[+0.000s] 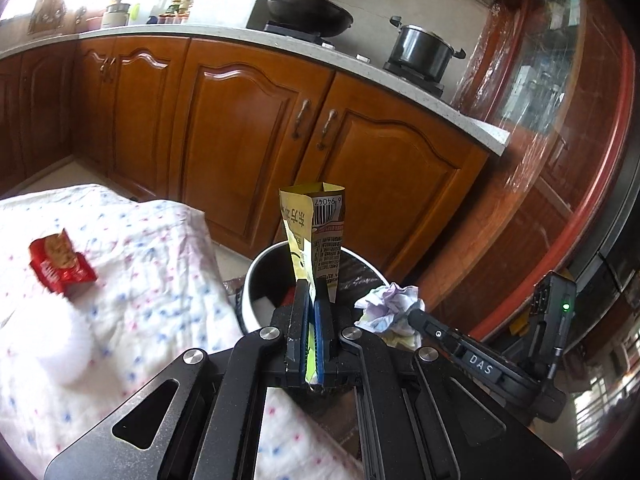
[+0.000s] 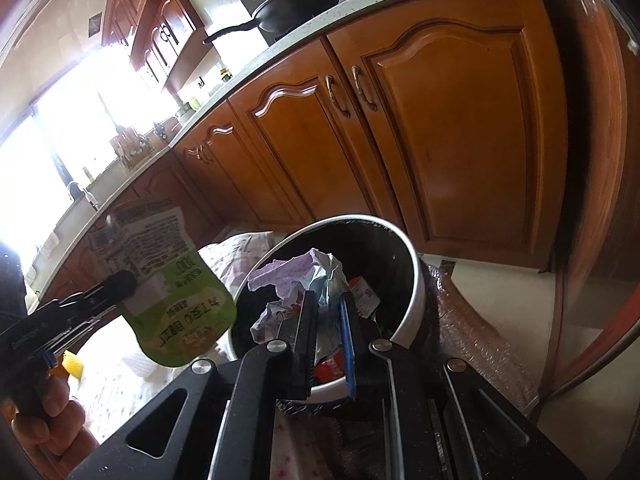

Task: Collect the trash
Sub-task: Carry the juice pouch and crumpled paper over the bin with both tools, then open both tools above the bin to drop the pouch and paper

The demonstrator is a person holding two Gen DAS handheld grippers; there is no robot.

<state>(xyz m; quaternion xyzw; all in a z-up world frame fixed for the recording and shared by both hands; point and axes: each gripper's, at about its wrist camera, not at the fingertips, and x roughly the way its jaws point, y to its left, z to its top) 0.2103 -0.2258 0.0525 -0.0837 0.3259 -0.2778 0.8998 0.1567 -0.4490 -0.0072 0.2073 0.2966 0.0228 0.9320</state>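
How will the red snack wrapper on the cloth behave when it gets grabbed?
The red wrapper looks torn open and crumpled, so it is probably light and floppy. Its glossy film may slip in a claw. Lying on the soft cloth, it will likely slide rather than roll.

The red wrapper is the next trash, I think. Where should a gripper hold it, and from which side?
Grip the red wrapper at its raised torn end, coming from above. It lies loose on the soft cloth, and that end sticks up, so fingers can probably close across it.
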